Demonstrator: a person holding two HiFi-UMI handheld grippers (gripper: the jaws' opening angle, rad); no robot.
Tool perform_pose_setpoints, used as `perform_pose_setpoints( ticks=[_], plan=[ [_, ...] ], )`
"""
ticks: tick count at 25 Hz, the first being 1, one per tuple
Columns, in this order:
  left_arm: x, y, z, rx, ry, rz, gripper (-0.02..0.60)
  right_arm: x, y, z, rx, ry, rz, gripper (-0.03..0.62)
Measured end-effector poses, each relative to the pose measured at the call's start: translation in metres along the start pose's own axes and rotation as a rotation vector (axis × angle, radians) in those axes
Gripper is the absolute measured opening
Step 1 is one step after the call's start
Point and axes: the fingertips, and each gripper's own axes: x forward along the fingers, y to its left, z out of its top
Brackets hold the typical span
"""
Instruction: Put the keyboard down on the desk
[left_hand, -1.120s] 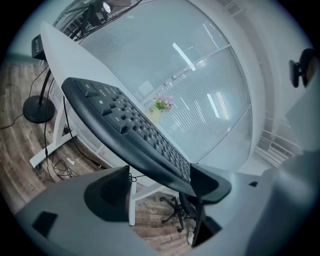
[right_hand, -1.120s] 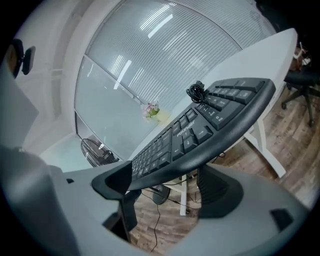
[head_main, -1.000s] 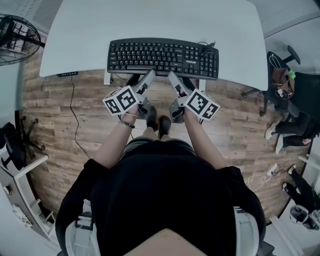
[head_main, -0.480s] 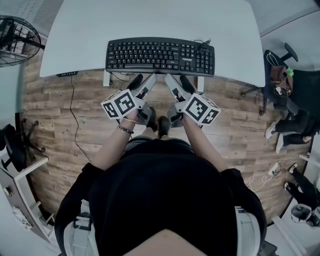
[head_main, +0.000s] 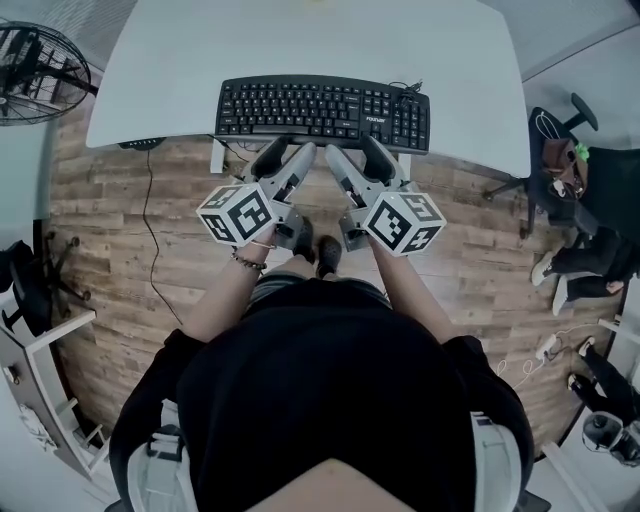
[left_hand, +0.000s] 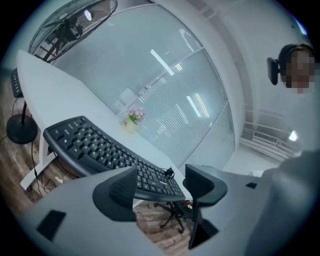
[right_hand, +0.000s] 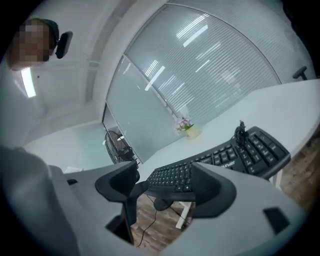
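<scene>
White desk (head_main: 300, 40) holds keyboard (head_main: 322, 105) above wooden floor (head_main: 110, 230).

Head view from above, steeply down; both gripper views low and close, toward the same keyboard (head_main: 322, 110) and desk (head_main: 300, 40) edge

A fan (head_main: 38, 72) stands on the wood floor (head_main: 112, 262).

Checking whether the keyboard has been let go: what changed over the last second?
The left hand-held gripper and the right hand-held gripper drew back a little from the keyboard's front edge toward the person. Their jaws are closing with nothing between them. Nothing was taken hold of. The keyboard stayed flat on the desk, near its front edge.
</scene>
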Motion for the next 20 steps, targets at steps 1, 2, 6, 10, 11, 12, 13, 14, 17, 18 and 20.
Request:
perform_pose_setpoints(
  ticks=[1,2,6,10,11,12,13,14,17,18,20],
  plan=[
    [0.0,-0.005,0.003,0.03,-0.007,-0.006,0.311,-0.001,0.003,0.005,-0.025,-0.011,0.003,0.33],
    [0.0,-0.01,0.006,0.06,-0.012,-0.012,0.305,-0.002,0.005,0.01,-0.049,-0.025,0.002,0.327],
    [0.001,-0.027,0.015,0.168,-0.036,-0.025,0.277,-0.009,0.009,0.029,-0.128,-0.076,-0.01,0.276],
    [0.0,-0.037,0.021,0.231,-0.06,-0.017,0.236,-0.015,0.016,0.042,-0.176,-0.113,0.002,0.241],
    [-0.001,-0.04,0.023,0.244,-0.066,-0.018,0.225,-0.016,0.017,0.045,-0.188,-0.124,0.005,0.227],
    [-0.001,-0.043,0.024,0.257,-0.072,-0.018,0.21,-0.017,0.018,0.048,-0.196,-0.136,0.007,0.2],
    [-0.001,-0.046,0.026,0.269,-0.077,-0.019,0.199,-0.018,0.019,0.051,-0.2,-0.149,0.009,0.189],
    [0.0,-0.049,0.027,0.277,-0.082,-0.021,0.195,-0.02,0.02,0.054,-0.204,-0.159,0.012,0.189],
    [0.001,-0.055,0.029,0.303,-0.098,-0.022,0.176,-0.023,0.024,0.059,-0.223,-0.173,0.029,0.179],
    [0.0,-0.057,0.03,0.316,-0.103,-0.02,0.167,-0.024,0.026,0.06,-0.237,-0.175,0.033,0.169],
    [0.0,-0.06,0.031,0.337,-0.114,-0.012,0.147,-0.025,0.029,0.062,-0.269,-0.179,0.039,0.153]
  ],
)
